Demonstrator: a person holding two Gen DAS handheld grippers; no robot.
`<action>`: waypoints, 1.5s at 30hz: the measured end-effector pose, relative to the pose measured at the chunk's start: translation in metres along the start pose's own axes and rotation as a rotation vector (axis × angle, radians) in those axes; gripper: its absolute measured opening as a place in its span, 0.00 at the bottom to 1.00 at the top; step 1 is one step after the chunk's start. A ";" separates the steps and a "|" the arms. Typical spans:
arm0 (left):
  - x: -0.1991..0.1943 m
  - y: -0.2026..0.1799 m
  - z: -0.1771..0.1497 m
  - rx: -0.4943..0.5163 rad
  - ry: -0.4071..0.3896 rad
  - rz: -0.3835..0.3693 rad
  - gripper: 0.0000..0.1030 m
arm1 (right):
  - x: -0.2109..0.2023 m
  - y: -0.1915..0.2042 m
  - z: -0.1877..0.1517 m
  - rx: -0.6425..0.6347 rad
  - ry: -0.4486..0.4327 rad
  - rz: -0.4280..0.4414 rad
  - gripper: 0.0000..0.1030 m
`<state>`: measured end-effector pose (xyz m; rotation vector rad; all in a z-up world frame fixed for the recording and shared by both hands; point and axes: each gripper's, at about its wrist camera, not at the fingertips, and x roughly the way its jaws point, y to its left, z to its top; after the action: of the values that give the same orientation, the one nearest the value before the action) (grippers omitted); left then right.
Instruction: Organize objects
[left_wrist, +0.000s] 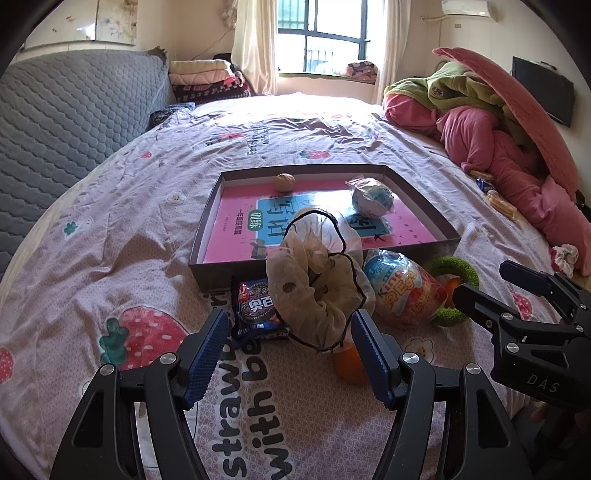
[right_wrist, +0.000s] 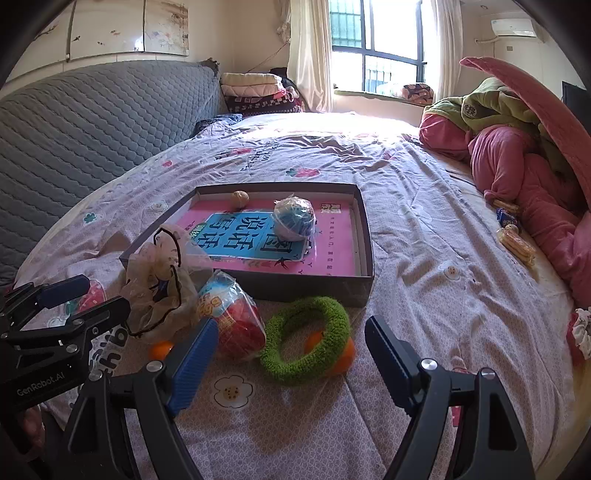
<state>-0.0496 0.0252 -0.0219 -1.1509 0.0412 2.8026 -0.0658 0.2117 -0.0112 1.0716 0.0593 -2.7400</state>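
A shallow dark box (left_wrist: 424, 195) (right_wrist: 364, 236) with a pink book inside lies on the bed; a walnut (left_wrist: 284, 182) (right_wrist: 239, 199) and a wrapped blue ball (left_wrist: 371, 197) (right_wrist: 294, 220) lie in it. In front of it lie a beige scrunchie (left_wrist: 314, 291) (right_wrist: 159, 284), a cookie packet (left_wrist: 255, 308), a wrapped Kinder egg (left_wrist: 402, 291) (right_wrist: 232, 317), a green ring (left_wrist: 454, 288) (right_wrist: 306, 339) and orange balls (left_wrist: 349, 363) (right_wrist: 162, 349). My left gripper (left_wrist: 290, 354) is open around the scrunchie's near edge. My right gripper (right_wrist: 291, 358) is open just before the green ring.
The bed has a strawberry-print sheet (left_wrist: 129, 258). A grey quilted headboard (left_wrist: 55, 122) stands on the left. A pile of pink and green bedding (left_wrist: 498, 129) lies at the right, with snack packets (right_wrist: 515, 240) beside it. Folded blankets (left_wrist: 207, 77) sit by the window.
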 end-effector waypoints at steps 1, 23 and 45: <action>-0.001 -0.001 -0.002 0.003 -0.001 0.004 0.68 | -0.001 0.000 -0.002 -0.002 -0.002 -0.006 0.79; -0.014 0.009 -0.037 -0.045 0.010 -0.010 0.68 | -0.016 -0.005 -0.038 0.032 0.002 -0.008 0.79; 0.007 0.022 -0.013 -0.082 -0.009 -0.014 0.68 | 0.007 -0.026 -0.029 0.109 0.047 -0.054 0.79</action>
<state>-0.0480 0.0035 -0.0363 -1.1509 -0.0824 2.8216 -0.0565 0.2389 -0.0378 1.1789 -0.0561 -2.7952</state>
